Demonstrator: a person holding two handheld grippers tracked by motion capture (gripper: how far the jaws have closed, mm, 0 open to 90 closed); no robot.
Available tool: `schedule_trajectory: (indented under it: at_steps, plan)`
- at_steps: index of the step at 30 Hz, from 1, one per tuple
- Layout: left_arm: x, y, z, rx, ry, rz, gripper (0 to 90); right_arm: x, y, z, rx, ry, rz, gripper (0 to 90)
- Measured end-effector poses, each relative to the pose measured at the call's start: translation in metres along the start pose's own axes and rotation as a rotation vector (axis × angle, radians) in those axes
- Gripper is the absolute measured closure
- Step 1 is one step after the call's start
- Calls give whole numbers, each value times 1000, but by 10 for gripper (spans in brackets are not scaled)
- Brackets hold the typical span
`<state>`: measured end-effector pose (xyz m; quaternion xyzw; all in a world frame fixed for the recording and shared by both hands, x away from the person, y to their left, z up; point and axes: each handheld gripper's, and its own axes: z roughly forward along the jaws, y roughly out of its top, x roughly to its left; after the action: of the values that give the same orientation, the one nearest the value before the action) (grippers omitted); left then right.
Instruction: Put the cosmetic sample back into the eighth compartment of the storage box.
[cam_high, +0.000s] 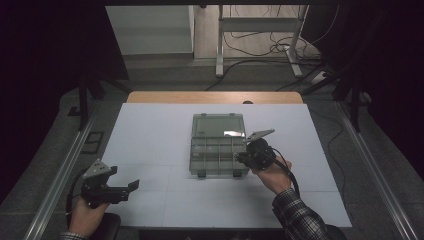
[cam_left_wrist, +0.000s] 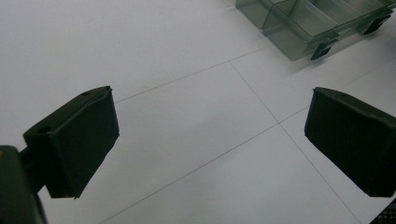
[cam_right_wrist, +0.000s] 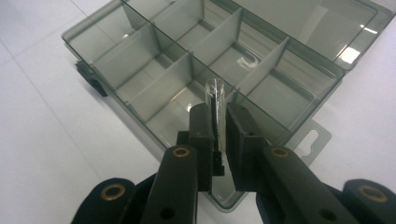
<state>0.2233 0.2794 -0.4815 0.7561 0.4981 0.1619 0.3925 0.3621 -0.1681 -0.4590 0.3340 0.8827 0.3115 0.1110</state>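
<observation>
at the left of the high view the left gripper (cam_high: 131, 186) sits low over the near-left corner of the white table sheet (cam_high: 150, 145), held in the person's left hand (cam_high: 87, 215) with its cable trailing back. its own view shows the two black jaws standing wide apart with nothing between them — just bare white sheet crossed by thin lines, and a corner of the organiser box (cam_left_wrist: 299, 28) at the top right, well apart from the jaws.

in the middle of the table lies the organiser box (cam_high: 218, 145), a smoky clear plastic case with its lid swung open toward the far side and its tray split by dividers into compartments; two dark latches sit on its near edge.

to the right, the right gripper (cam_high: 240, 158) is at the box's near-right corner, held by the right hand (cam_high: 272, 175), a plaid sleeve (cam_high: 297, 215) behind it. in the right gripper view the jaws are pinched in close on a small clear tube (cam_right_wrist: 215, 107) — it stands upright between the pads, its rounded top poking above them, a dark strip showing inside it. the tube hangs over the box's near row of compartments, close to a divider; i cannot tell whether it touches the box.
</observation>
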Motion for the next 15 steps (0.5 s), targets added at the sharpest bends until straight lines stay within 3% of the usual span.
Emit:
schedule_trajectory:
  at_steps: [15]
  plan:
    - [0,0,0,6,-4,2,36,-7,-5,14,51,-26,16,807]
